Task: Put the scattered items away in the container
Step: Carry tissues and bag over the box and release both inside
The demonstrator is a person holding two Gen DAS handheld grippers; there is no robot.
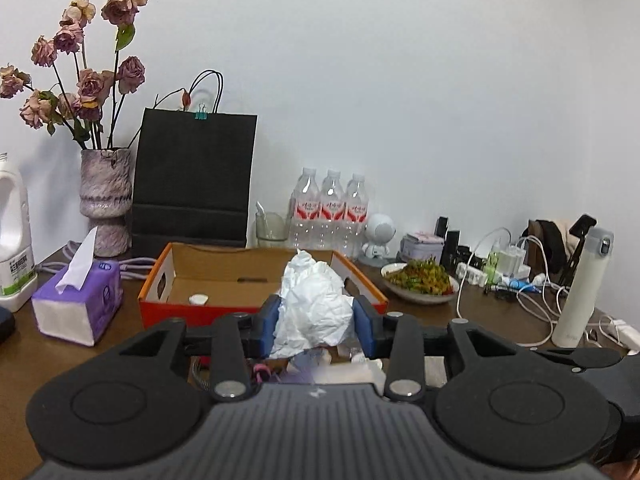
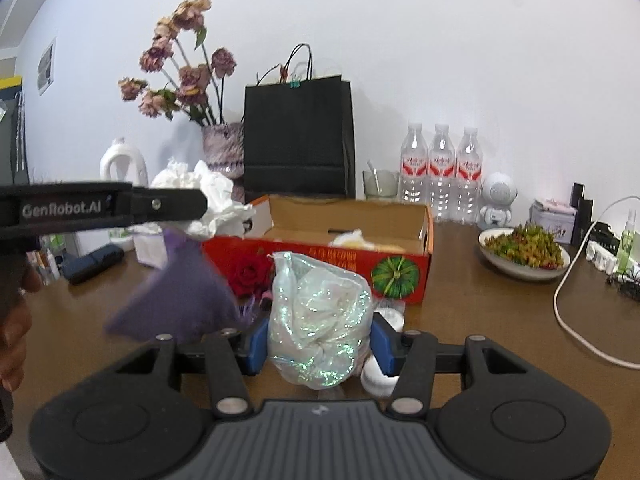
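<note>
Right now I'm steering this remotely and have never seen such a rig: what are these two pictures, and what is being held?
There is no robot arm here: a person carries a two-finger gripper in each hand, with a camera on each looking along its fingers. The left view shows the left gripper, its blue fingers clamped on a crumpled tissue. The right view shows the right gripper clamped on a shiny bag; the left gripper reaches in from the left edge of that view. Ahead on the brown table stands the open orange box, the container. A tissue pack and a bowl lie beside it.
</note>
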